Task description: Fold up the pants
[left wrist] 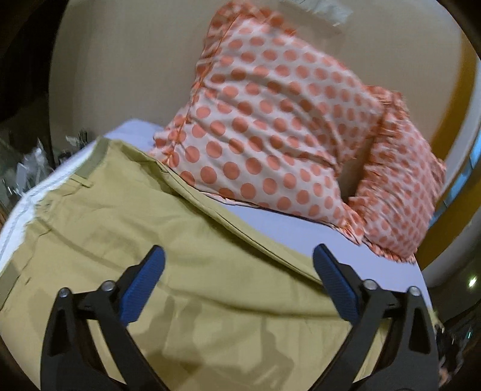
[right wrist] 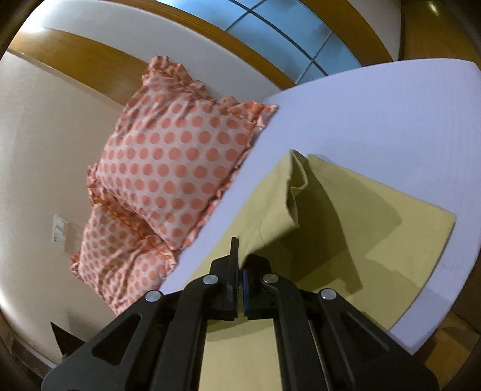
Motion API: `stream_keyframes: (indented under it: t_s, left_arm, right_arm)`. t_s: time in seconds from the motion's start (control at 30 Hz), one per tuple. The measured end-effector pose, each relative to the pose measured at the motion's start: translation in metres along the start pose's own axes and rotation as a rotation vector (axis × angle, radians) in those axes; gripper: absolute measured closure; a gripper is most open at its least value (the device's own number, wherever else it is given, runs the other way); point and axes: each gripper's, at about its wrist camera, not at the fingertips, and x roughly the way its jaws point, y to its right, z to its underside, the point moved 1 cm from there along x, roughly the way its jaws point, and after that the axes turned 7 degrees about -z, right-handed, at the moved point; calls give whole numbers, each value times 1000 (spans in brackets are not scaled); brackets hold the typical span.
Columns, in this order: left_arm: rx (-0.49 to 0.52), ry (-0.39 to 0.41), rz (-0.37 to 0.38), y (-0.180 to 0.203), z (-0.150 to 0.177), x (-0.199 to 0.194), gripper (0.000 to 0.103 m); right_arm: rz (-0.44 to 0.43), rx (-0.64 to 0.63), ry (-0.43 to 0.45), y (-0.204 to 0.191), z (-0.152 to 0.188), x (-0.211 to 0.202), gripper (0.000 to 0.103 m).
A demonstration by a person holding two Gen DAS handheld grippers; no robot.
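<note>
Khaki pants (left wrist: 156, 228) lie spread on a white bed (left wrist: 288, 228), waistband at the left. My left gripper (left wrist: 239, 264) is open and empty, its blue pads (left wrist: 144, 285) hovering just above the fabric. In the right wrist view the same pants (right wrist: 390, 240) lie flat on the bed (right wrist: 390, 126). My right gripper (right wrist: 239, 255) is shut on a pants edge and holds it lifted, so a fold of cloth (right wrist: 285, 210) hangs in a peak above the rest.
Two pillows with orange polka dots (left wrist: 270, 120) lean against the cream wall at the head of the bed; they also show in the right wrist view (right wrist: 168, 162). A wooden headboard band (right wrist: 120, 57) and a window (right wrist: 285, 27) lie beyond. Clutter (left wrist: 27, 168) sits left of the bed.
</note>
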Motion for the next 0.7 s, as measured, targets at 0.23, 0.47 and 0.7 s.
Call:
stream_keyframes:
  t_s: [0.23, 0.47, 0.7]
  left_arm:
    - [-91, -209, -118, -7, -40, 107, 33]
    - [-259, -229, -182, -46, -46, 133, 96]
    - [-138, -2, -122, -53, 14, -32, 97]
  right_arm:
    - [-46, -5, 6, -8, -10, 2, 101]
    - [-58, -10, 7, -8, -17, 6, 101]
    - [-64, -48, 101, -14, -29, -37, 101]
